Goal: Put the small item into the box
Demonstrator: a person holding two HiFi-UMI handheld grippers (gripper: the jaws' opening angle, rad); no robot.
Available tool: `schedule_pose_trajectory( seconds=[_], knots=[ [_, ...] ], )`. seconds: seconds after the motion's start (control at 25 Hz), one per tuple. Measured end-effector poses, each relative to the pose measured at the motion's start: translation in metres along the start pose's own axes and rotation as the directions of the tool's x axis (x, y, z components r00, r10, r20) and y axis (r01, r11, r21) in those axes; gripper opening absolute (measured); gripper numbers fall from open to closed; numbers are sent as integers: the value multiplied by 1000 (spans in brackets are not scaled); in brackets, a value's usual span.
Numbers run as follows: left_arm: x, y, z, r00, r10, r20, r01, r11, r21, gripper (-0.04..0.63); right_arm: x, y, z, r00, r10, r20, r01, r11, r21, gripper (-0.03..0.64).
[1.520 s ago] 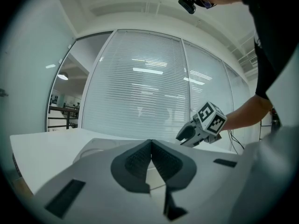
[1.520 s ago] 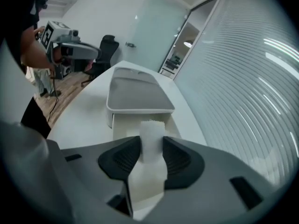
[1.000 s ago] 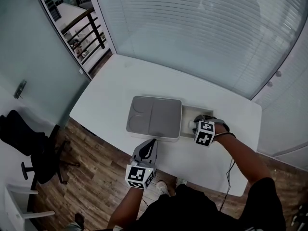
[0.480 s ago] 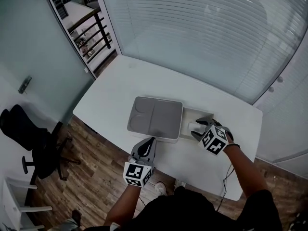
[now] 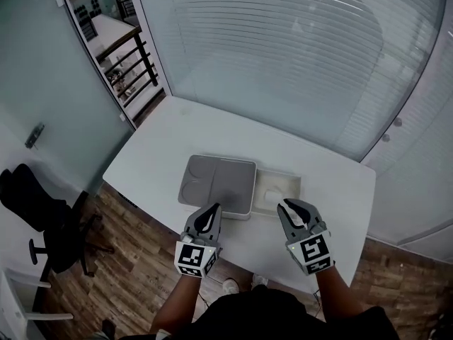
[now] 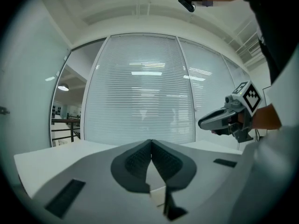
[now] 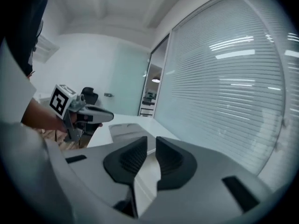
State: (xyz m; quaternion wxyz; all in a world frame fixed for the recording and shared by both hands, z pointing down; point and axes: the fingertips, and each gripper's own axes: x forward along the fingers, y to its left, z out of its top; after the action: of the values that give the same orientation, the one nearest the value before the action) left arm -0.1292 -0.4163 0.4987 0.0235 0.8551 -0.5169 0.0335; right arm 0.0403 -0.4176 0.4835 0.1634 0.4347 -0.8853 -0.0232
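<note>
White tabletop [image 5: 152,147] stood beside slatted glass walls [image 5: 283,48], above wood flooring [image 5: 134,275]. Open box [image 5: 287,183] lay flat right of a grey lid [image 5: 216,179]; the small item could not be made out. Left claw [image 5: 214,208] was closed, empty; right claw [image 5: 291,205] narrow, closing on nothing.

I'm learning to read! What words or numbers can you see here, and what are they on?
No readable words or numbers anywhere.
Cube on the left hand-held gripper: black-and-white squares only, no letters.
Cube on the right hand-held gripper, its empty jaws closing: the same.
Gray box: blank.
</note>
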Motion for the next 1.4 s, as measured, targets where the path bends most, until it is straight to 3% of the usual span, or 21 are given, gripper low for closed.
schedule_pose_trajectory(
  seconds=[0.12, 0.48, 1.4],
  knots=[
    [1, -6, -1, 1000, -18, -3, 18, 1000, 1, 11, -16, 1, 1, 995, -80, 54, 78, 996, 40, 6],
    [-3, -19, 8, 999, -41, -8, 41, 999, 15, 11, -43, 0, 12, 981, -180, 77, 175, 982, 69, 2],
    [2, -47, 11, 997, -75, 1, 75, 997, -6, 11, -45, -10, 15, 972, -204, 114, 199, 979, 53, 2]
  ],
)
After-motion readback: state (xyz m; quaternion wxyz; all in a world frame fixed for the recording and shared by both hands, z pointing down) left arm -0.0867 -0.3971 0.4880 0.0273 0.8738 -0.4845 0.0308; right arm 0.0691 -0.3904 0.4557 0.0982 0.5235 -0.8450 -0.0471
